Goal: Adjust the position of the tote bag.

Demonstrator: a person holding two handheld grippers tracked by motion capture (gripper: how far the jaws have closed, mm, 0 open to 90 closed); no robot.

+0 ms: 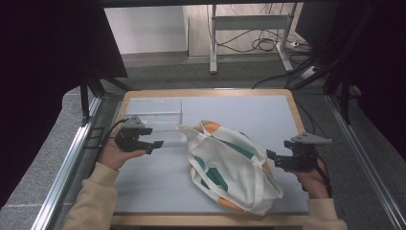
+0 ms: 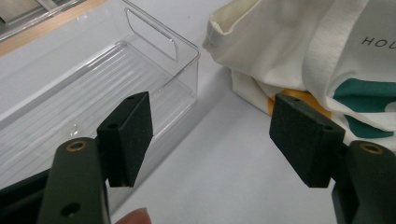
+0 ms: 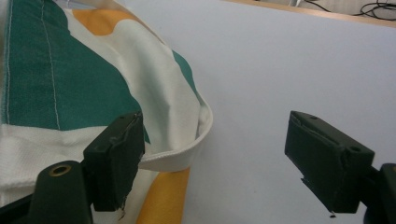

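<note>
A cream tote bag (image 1: pixel 230 165) with green and orange shapes lies crumpled in the middle of the table. Its open mouth and a white strap face my left gripper (image 2: pixel 212 135), which hovers open above the mat between the bag (image 2: pixel 299 56) and a clear plastic bin (image 2: pixel 93 88). In the high view this left gripper (image 1: pixel 155 139) sits just left of the bag, held in a hand. My right gripper (image 1: pixel 275 159) is open at the bag's right side. Its left pad (image 3: pixel 116 156) rests beside a white strap loop (image 3: pixel 182 156) of the bag (image 3: pixel 70 79).
The clear bin (image 1: pixel 153 115) stands at the back left of the grey mat (image 1: pixel 258 115), with a handle slot in its end wall. A wooden table edge (image 1: pixel 206 92) frames the mat. Metal rails (image 1: pixel 67 163) run along both sides. Cables and a desk frame (image 1: pixel 249 33) lie beyond.
</note>
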